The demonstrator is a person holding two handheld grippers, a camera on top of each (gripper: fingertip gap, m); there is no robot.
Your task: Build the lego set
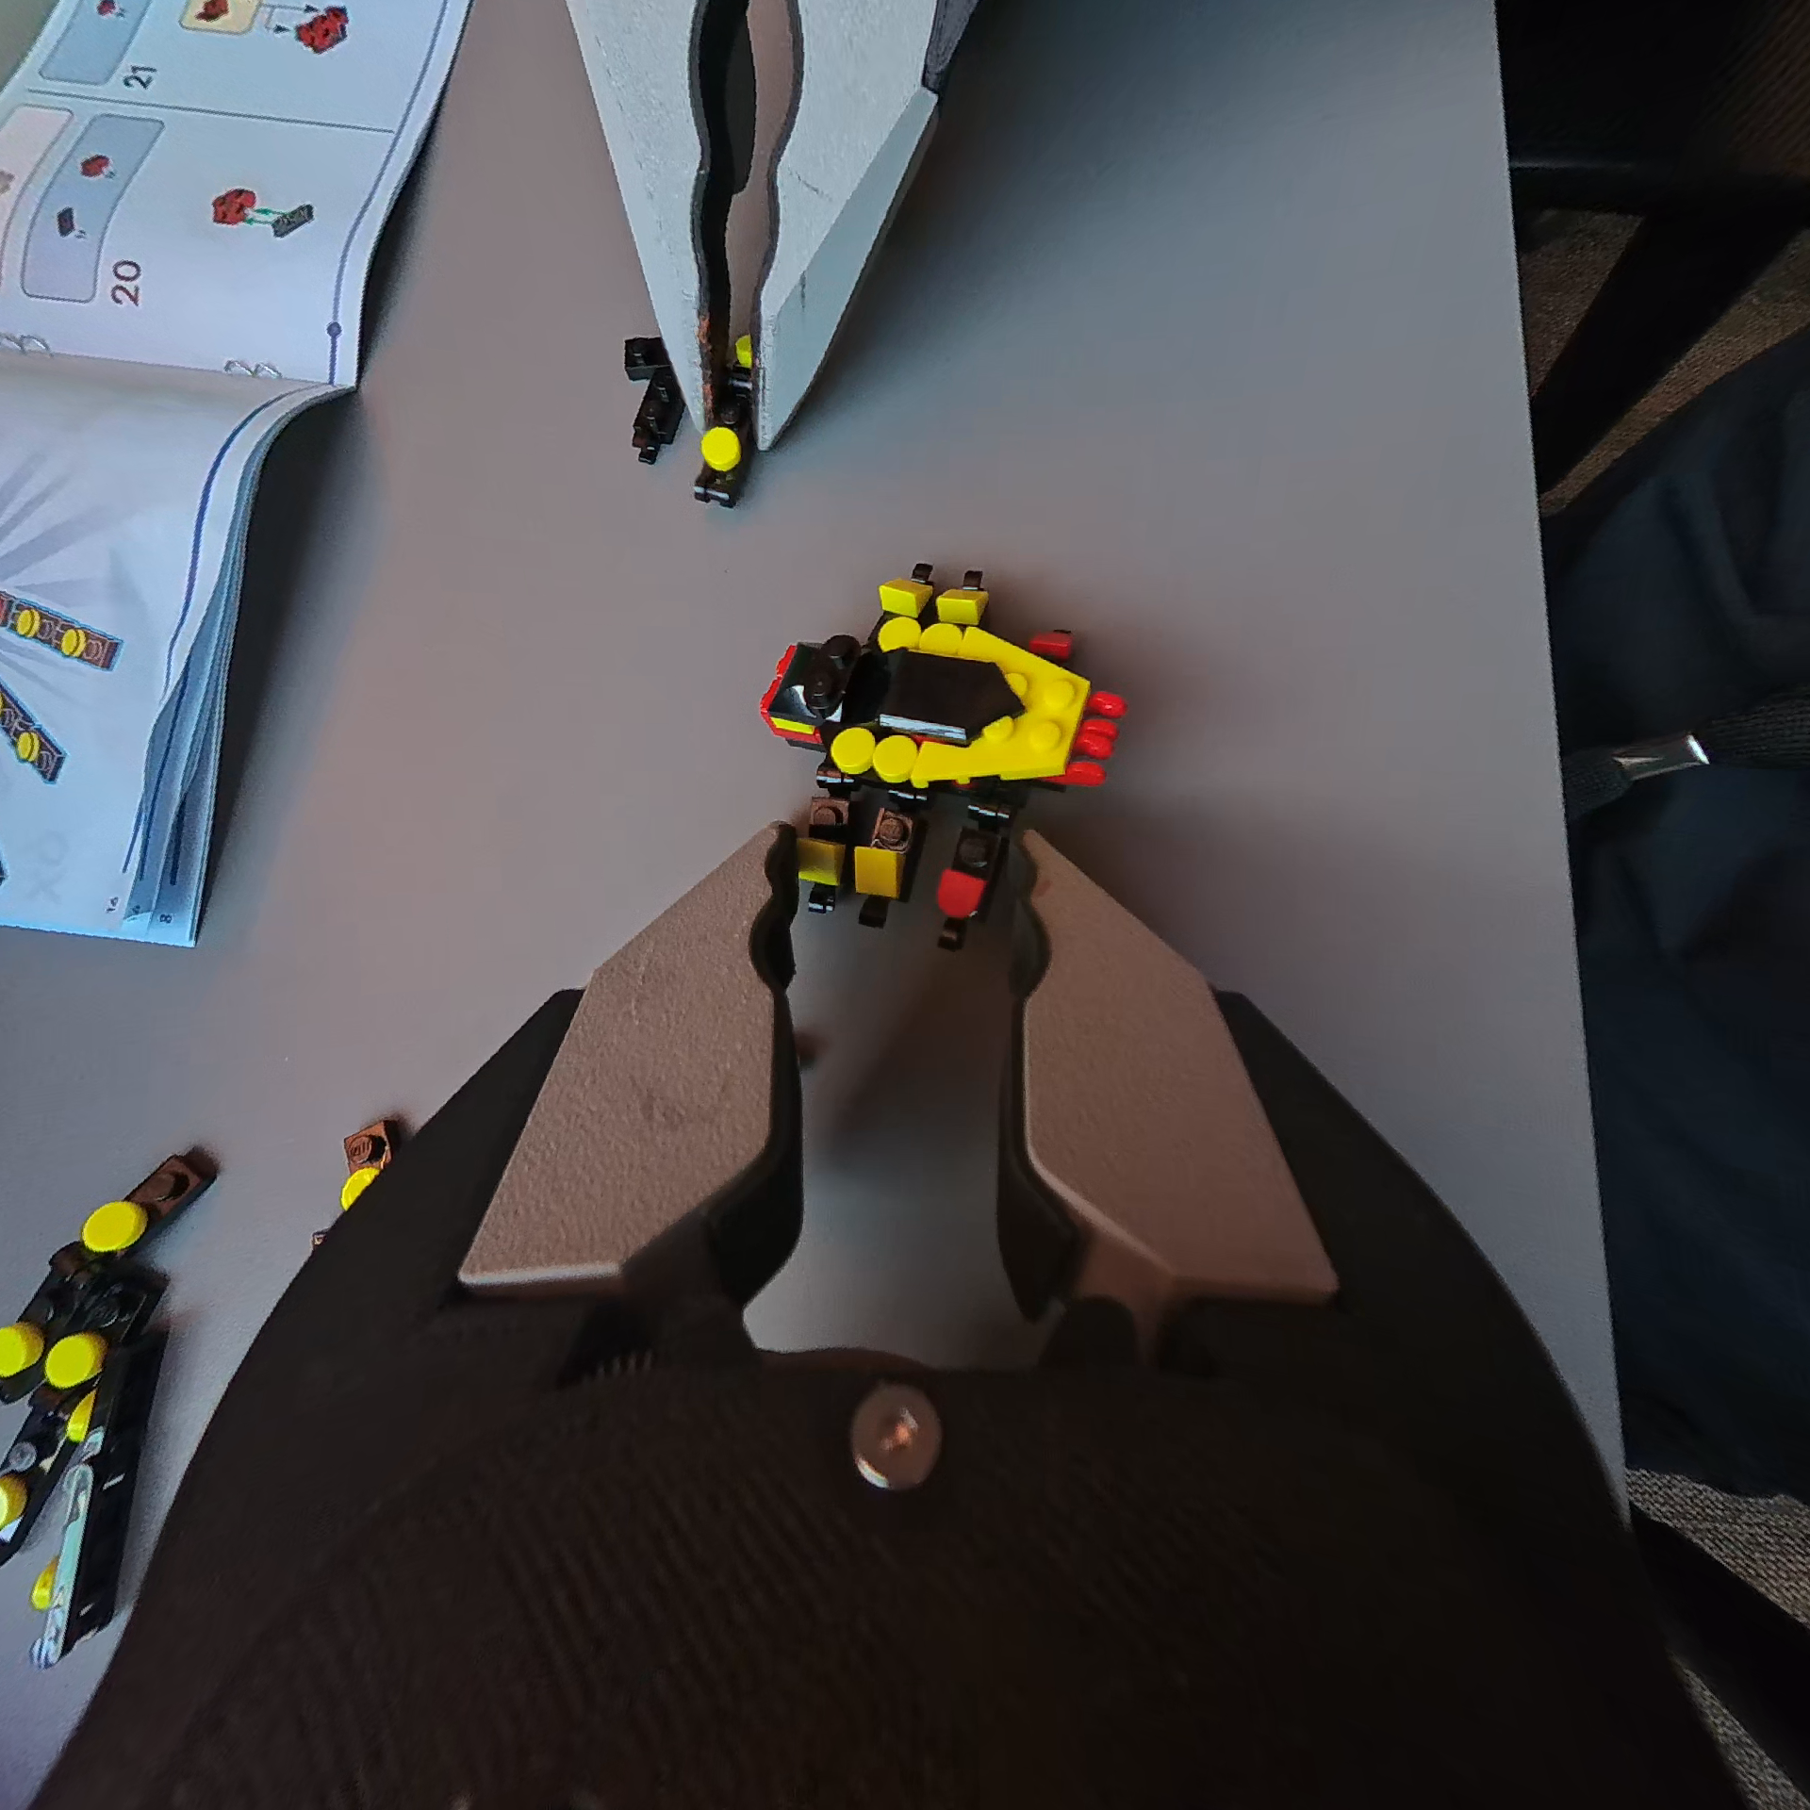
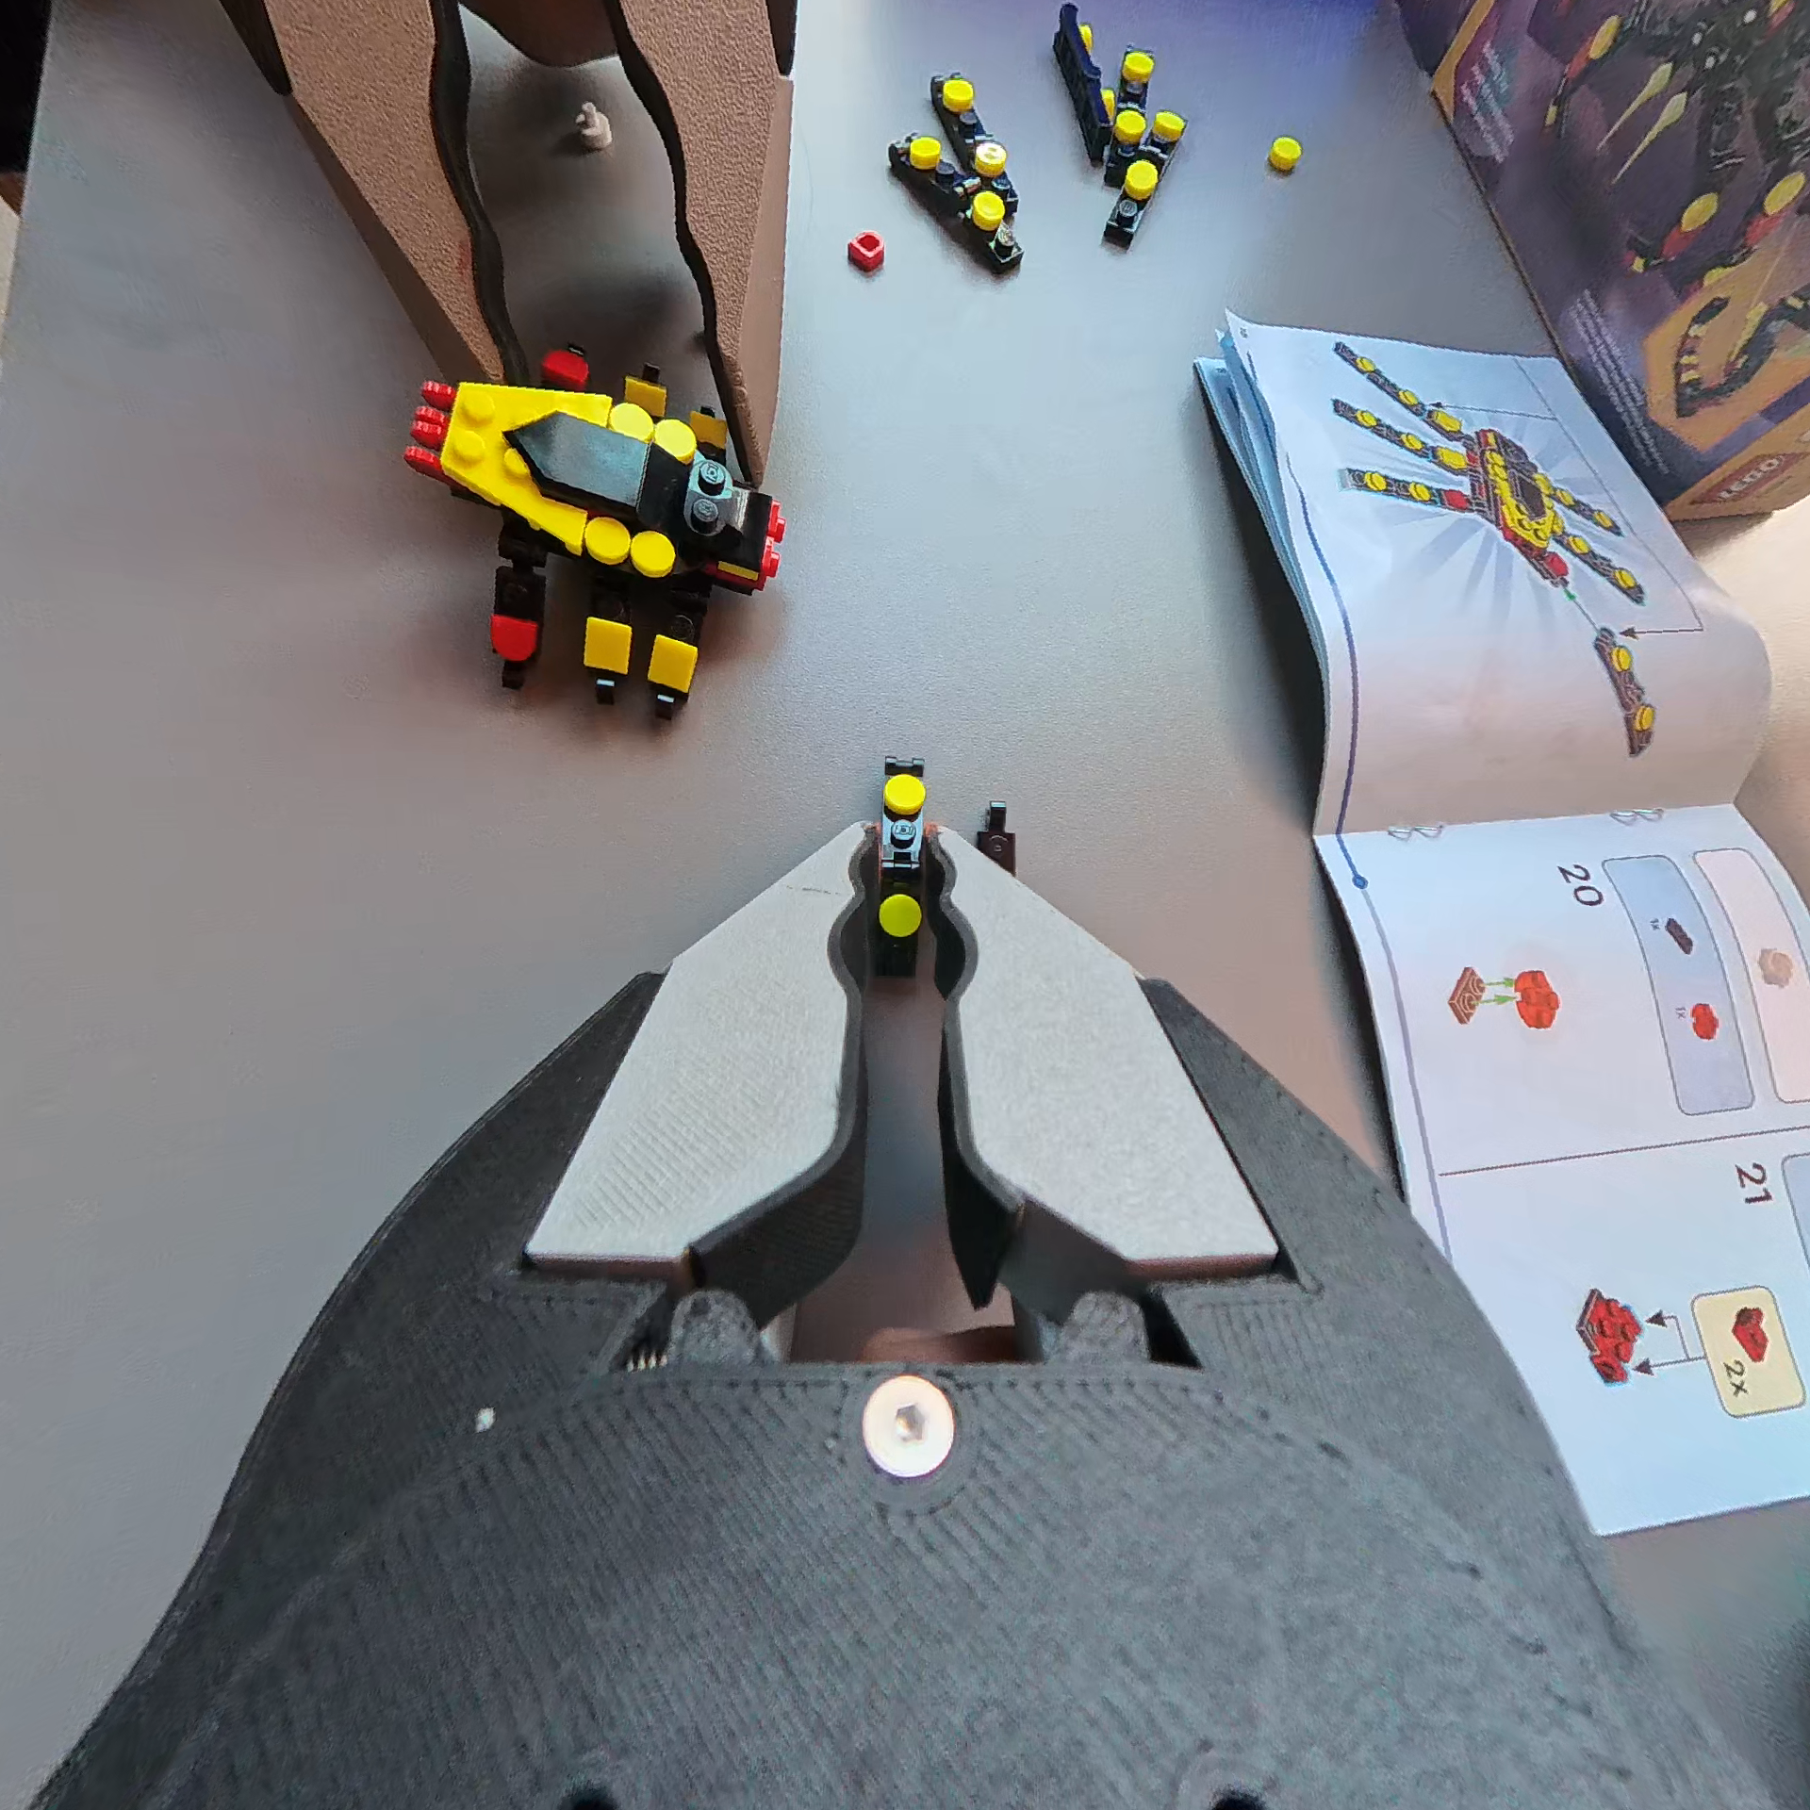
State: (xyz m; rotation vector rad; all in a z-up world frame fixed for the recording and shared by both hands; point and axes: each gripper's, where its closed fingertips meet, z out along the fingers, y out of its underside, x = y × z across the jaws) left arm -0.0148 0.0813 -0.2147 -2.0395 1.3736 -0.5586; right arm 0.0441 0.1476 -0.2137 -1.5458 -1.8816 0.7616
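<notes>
The yellow, black and red lego body lies on the grey table, with short leg stubs on both sides. My left gripper is open, and its brown fingertips stand on either side of the body's near stubs. From the right wrist view the body lies under the left gripper. My right gripper is shut on a black leg strip with yellow round tiles, low over the table. In the left wrist view the strip sticks out of the right gripper.
A small black piece lies beside the right fingertips. Several more leg strips, a loose yellow tile and a red piece lie farther off. The open instruction booklet and the box are at the side. The table edge is close. The left gripper's tips are roughly 10 cm from the right gripper's. To the red piece: left tips about 8 cm, right tips about 15 cm.
</notes>
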